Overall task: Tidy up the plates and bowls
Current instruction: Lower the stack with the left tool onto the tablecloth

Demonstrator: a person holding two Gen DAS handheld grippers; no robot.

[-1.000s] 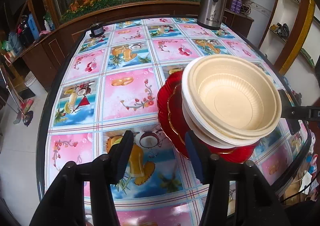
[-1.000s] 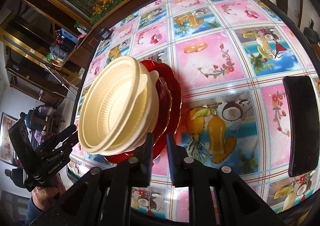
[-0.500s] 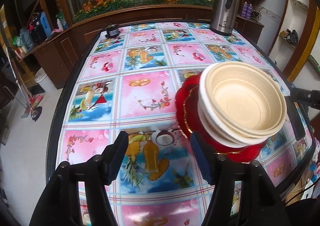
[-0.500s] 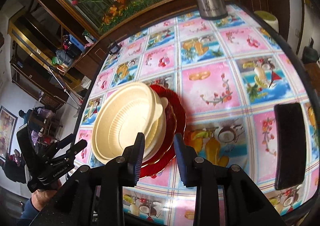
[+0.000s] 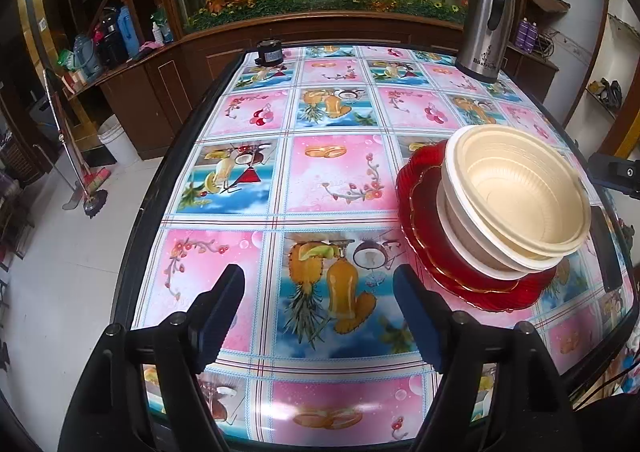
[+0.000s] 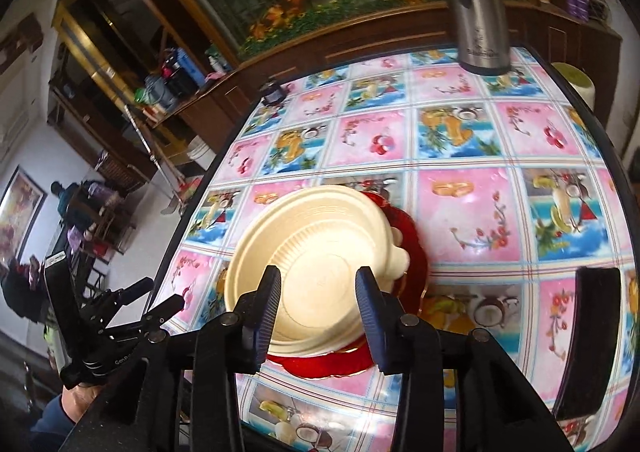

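Your right gripper (image 6: 318,306) hangs directly over the cream bowls (image 6: 316,260), nested on red plates (image 6: 412,240) at the table's (image 5: 332,175) near-right edge; fingers spread wide, empty. Your left gripper (image 5: 318,306), equally wide, has the stack well off to its right.

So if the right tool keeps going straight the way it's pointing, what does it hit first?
Most likely the cream bowl stacked on the red plates: it fills the gap between the open right tool. Depth is unclear.
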